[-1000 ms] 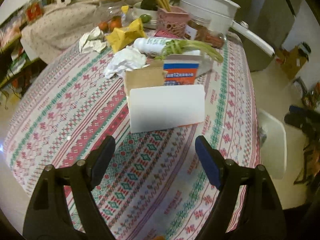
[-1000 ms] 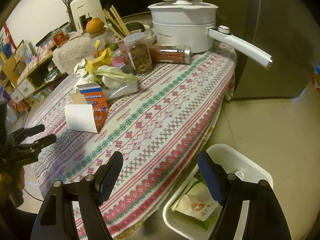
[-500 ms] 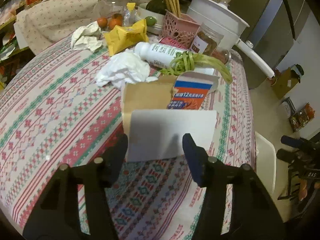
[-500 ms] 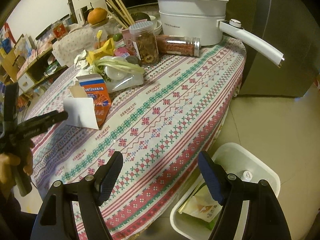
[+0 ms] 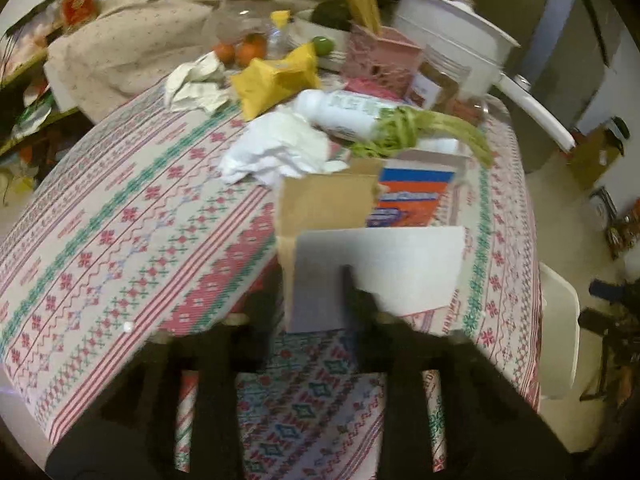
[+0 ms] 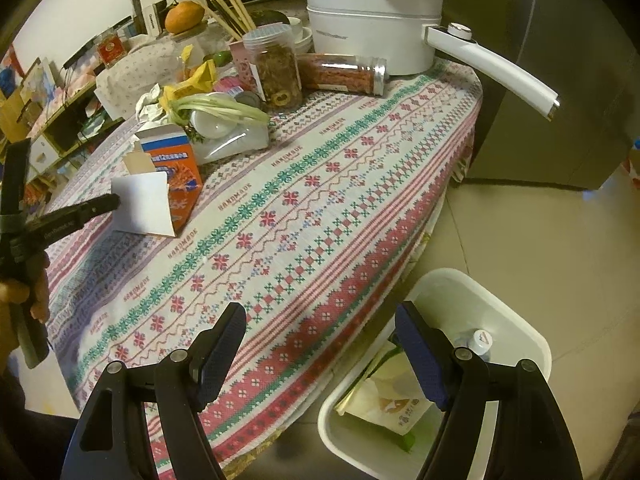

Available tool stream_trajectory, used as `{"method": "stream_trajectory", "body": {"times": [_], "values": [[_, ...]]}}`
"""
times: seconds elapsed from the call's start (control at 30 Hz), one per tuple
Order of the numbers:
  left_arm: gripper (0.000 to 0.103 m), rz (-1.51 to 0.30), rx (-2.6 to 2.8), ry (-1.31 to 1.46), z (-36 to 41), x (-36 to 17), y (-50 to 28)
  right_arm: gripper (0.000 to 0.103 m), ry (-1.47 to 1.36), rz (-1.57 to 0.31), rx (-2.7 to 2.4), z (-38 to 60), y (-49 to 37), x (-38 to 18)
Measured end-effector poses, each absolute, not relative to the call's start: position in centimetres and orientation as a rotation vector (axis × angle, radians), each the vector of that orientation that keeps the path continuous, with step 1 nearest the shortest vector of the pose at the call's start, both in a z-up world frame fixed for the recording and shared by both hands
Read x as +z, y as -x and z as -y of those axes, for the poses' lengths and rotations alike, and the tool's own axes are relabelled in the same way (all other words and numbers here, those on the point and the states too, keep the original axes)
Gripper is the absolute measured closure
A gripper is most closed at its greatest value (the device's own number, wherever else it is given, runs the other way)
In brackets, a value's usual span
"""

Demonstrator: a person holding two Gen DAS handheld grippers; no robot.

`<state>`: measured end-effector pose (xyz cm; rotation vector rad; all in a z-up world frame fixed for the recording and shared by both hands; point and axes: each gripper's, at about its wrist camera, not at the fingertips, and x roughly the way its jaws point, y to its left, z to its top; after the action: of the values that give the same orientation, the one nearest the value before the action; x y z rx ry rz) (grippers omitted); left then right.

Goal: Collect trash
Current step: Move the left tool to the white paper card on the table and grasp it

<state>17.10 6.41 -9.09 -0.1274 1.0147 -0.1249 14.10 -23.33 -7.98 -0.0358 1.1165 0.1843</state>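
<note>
An opened orange and blue carton (image 5: 412,200) with a wide white flap (image 5: 400,268) lies on the patterned tablecloth (image 5: 120,240). My left gripper (image 5: 310,296) straddles the flap's left part, one finger at the carton's left edge and the other in front of the flap, shut on it. The right wrist view shows the same carton (image 6: 176,168) with the left gripper's tip (image 6: 108,202) against the flap. My right gripper (image 6: 320,332) hangs open and empty over the table edge, next to the white bin (image 6: 516,320). Behind the carton lie a crumpled tissue (image 5: 280,152), a yellow wrapper (image 5: 276,76) and a white bottle (image 5: 344,114).
The far end of the table is crowded: a white pot with a long handle (image 6: 368,28), a jar of dried food (image 6: 278,68), a spice jar on its side (image 6: 344,74), green onions (image 5: 420,132). The bin on the floor holds a bottle and packaging. A grey cabinet (image 6: 560,80) stands behind.
My left gripper moved forward and down onto the carton, and its jaws narrowed around the white flap. The right gripper stayed over the table edge by the bin.
</note>
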Motion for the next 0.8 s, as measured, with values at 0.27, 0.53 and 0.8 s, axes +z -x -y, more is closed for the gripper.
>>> {"method": "stream_trajectory", "body": {"times": [0.27,0.53,0.8], "values": [[0.039,-0.892,-0.220,0.005,-4.8,-5.1,-18.9,0.025,0.016,-1.103,0.197,23.6,-14.0,-7.5],[0.039,-0.980,-0.432,-0.335,0.1,-4.6,-24.1,0.025,0.001,-1.127,0.174,25.0,-14.5,-8.1],[0.074,-1.144,-0.491,-0.434,1.6,-8.3,-24.4,0.025,-0.009,-1.149,0.155,26.2,-15.2,-8.9]]}}
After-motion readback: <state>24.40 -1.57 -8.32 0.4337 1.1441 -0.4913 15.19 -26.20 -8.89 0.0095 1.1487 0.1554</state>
